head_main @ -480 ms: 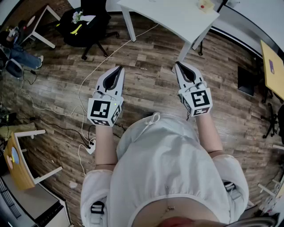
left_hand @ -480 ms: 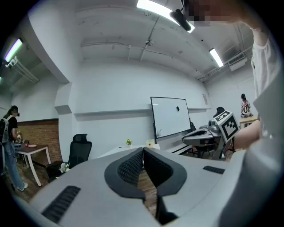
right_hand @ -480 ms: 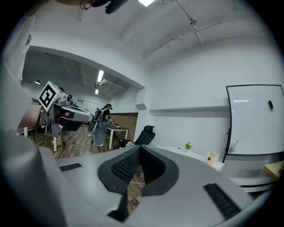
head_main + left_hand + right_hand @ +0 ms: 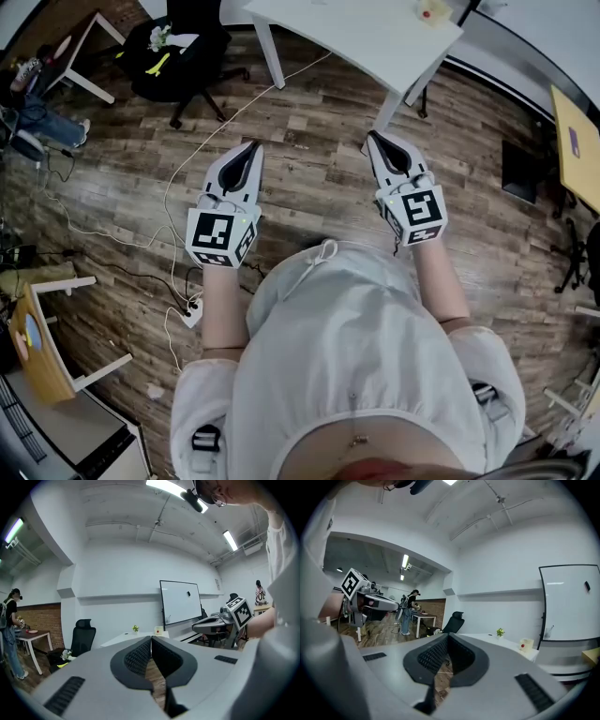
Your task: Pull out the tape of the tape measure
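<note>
Both grippers are held out level over the wooden floor, in front of a white table [image 4: 356,33]. My left gripper [image 4: 253,144] is shut with nothing between its jaws; in the left gripper view its tips [image 4: 151,638] meet. My right gripper [image 4: 372,135] is also shut and empty, its tips [image 4: 447,634] touching. On the table's far part sits a small pale-yellow object with a red spot [image 4: 429,11], also seen as a small box [image 4: 526,644]; I cannot tell whether it is the tape measure. Neither gripper is near it.
A black office chair [image 4: 183,47] stands to the table's left. A white cable [image 4: 187,159] runs over the floor to a power strip [image 4: 191,309]. A small wooden table [image 4: 42,352] is at the lower left. A person [image 4: 408,611] stands by a far table. A whiteboard [image 4: 180,603] stands behind.
</note>
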Motion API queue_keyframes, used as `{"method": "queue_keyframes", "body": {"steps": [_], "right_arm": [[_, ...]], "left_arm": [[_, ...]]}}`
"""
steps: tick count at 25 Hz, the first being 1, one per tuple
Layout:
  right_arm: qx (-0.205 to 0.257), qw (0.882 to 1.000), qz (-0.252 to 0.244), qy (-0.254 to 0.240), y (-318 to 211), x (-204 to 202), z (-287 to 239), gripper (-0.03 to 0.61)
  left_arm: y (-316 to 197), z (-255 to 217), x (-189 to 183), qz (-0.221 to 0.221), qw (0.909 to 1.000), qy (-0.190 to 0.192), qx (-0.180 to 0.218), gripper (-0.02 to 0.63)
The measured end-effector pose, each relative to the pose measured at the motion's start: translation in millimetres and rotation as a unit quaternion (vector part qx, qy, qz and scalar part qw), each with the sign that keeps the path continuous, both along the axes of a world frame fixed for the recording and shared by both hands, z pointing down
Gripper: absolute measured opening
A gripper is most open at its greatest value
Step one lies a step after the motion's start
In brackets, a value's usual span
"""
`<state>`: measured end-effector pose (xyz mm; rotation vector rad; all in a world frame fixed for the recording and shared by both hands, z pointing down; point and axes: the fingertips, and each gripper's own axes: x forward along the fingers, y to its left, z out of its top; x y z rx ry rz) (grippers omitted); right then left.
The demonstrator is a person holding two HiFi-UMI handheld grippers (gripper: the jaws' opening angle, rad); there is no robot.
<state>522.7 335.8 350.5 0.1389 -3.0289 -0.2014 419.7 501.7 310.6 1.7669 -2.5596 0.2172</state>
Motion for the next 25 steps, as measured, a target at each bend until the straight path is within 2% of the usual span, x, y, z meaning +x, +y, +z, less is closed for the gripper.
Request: {"method": "queue_keyframes", "body": {"steps": [3, 5, 6, 7, 8, 9, 11, 14, 18, 25], "right_arm": [[-0.014, 1.000, -0.012, -0.009, -6, -5, 3, 0.002], [-0.026, 0.999, -0.010, -0.023, -14, -8, 3, 0.004], [-0.030, 0.999, -0.007, -0.026, -20, -10, 5, 0.031], [-0.034, 0.999, -0.005, -0.026, -26, -13, 7, 0.168], [-0.037, 0.999, -0.004, -0.024, -32, -16, 10, 0.340], [-0.038, 0.999, -0.001, -0.021, -39, -20, 13, 0.388], [-0.031, 0.999, 0.008, -0.014, -52, -29, 15, 0.413], [-0.025, 1.000, 0.002, 0.000, -58, -50, 20, 0.413], [-0.020, 1.000, -0.005, 0.013, -57, -90, 29, 0.411], [-0.021, 0.999, 0.012, 0.023, -75, -186, 40, 0.405]], "left_arm": [[-10, 6, -7, -0.001, 1.0000, 0.009, 0.002, 0.020], [-16, 7, -14, -0.012, 0.9995, 0.018, 0.022, 0.030], [-17, 7, -19, -0.025, 0.9989, 0.022, 0.035, 0.138], [-18, 8, -26, -0.040, 0.9979, 0.025, 0.044, 0.305], [-18, 9, -33, -0.056, 0.9969, 0.027, 0.048, 0.342], [-19, 11, -40, -0.070, 0.9961, 0.027, 0.048, 0.344], [-21, 13, -51, -0.081, 0.9957, 0.023, 0.039, 0.347], [-26, 22, -67, -0.077, 0.9968, 0.019, 0.013, 0.347], [-24, 37, -103, -0.079, 0.9963, 0.034, 0.001, 0.347], [-42, 55, -214, -0.070, 0.9960, 0.056, 0.002, 0.346]]}}
